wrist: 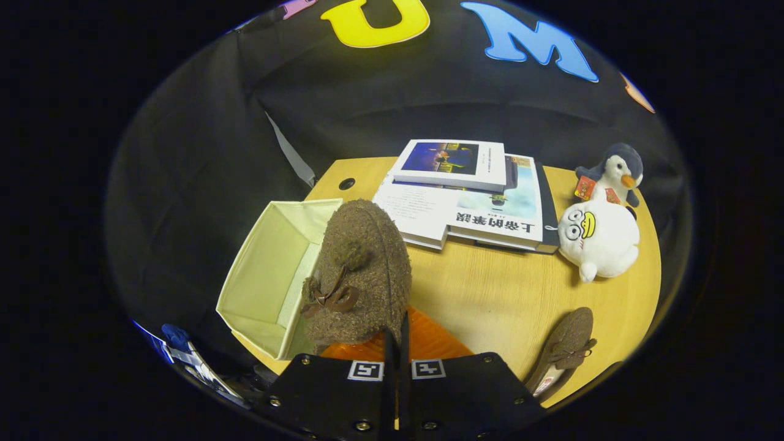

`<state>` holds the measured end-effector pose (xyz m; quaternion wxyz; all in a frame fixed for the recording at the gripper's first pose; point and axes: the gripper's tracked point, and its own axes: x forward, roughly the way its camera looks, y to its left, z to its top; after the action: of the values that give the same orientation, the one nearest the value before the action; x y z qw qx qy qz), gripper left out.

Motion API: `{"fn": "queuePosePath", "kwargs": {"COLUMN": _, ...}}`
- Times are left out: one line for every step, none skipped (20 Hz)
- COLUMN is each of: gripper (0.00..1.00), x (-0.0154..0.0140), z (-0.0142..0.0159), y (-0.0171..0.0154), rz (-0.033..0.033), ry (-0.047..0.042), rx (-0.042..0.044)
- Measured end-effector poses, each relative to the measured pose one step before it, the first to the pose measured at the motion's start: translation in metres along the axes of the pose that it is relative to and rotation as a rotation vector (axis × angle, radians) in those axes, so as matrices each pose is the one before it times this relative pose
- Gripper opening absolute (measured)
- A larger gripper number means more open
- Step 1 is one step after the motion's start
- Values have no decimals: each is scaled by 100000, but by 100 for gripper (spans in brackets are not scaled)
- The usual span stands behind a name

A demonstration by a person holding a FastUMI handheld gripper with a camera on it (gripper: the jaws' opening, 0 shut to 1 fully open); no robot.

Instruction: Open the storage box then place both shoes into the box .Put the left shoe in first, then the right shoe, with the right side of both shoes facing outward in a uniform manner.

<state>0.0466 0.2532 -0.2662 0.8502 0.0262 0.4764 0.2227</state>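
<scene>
Gripping brown shoe [361,275] beside open box [257,275]

Round wooden tabletop [490,294] with a dark cable hole [346,183] near its far left rim. Stack of books [471,202] at the far side, a smaller book [452,162] with a dark blue cover picture lying on top of the wider ones. Right of the stack, a white round plush with yellow beak [597,236], touching a grey-and-white penguin plush [615,171] sitting just behind it; black cloth wall [202,153] behind everything.
</scene>
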Motion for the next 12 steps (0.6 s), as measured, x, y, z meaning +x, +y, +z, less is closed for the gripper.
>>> {"fn": "queuePosePath", "kwargs": {"gripper": 2, "x": -132, "z": 479, "y": 617, "rz": 882, "ry": -312, "rx": -388}}
{"fn": "queuePosePath", "kwargs": {"gripper": 2, "x": -91, "z": 321, "y": 588, "rz": 799, "ry": -19, "rx": -313}}
{"fn": "queuePosePath", "kwargs": {"gripper": 2, "x": -80, "z": 384, "y": 681, "rz": 1012, "ry": 217, "rx": -426}}
{"fn": "queuePosePath", "kwargs": {"gripper": 2, "x": -115, "z": 342, "y": 721, "rz": 1189, "ry": 0, "rx": -277}}
{"fn": "queuePosePath", "kwargs": {"gripper": 2, "x": -129, "z": 515, "y": 656, "rz": 1229, "ry": -209, "rx": -413}}
{"fn": "queuePosePath", "kwargs": {"gripper": 2, "x": -65, "z": 405, "y": 606, "rz": 998, "ry": -551, "rx": -86}}
{"fn": "queuePosePath", "kwargs": {"gripper": 2, "x": -110, "z": 535, "y": 611, "rz": 877, "ry": -1015, "rx": -101}}
{"fn": "queuePosePath", "kwargs": {"gripper": 2, "x": 7, "z": 405, "y": 453, "rz": 564, "ry": -669, "rx": -335}}
{"fn": "queuePosePath", "kwargs": {"gripper": 3, "x": -26, "z": 394, "y": 560, "rz": 568, "ry": -221, "rx": -603}}
{"fn": "queuePosePath", "kwargs": {"gripper": 2, "x": 41, "z": 222, "y": 588, "rz": 858, "ry": -89, "rx": -319}}
{"fn": "queuePosePath", "kwargs": {"gripper": 2, "x": 147, "z": 355, "y": 672, "rz": 1105, "ry": 1, "rx": -88}}
{"fn": "queuePosePath", "kwargs": {"gripper": 2, "x": 145, "z": 217, "y": 647, "rz": 933, "ry": 96, "rx": -222}}
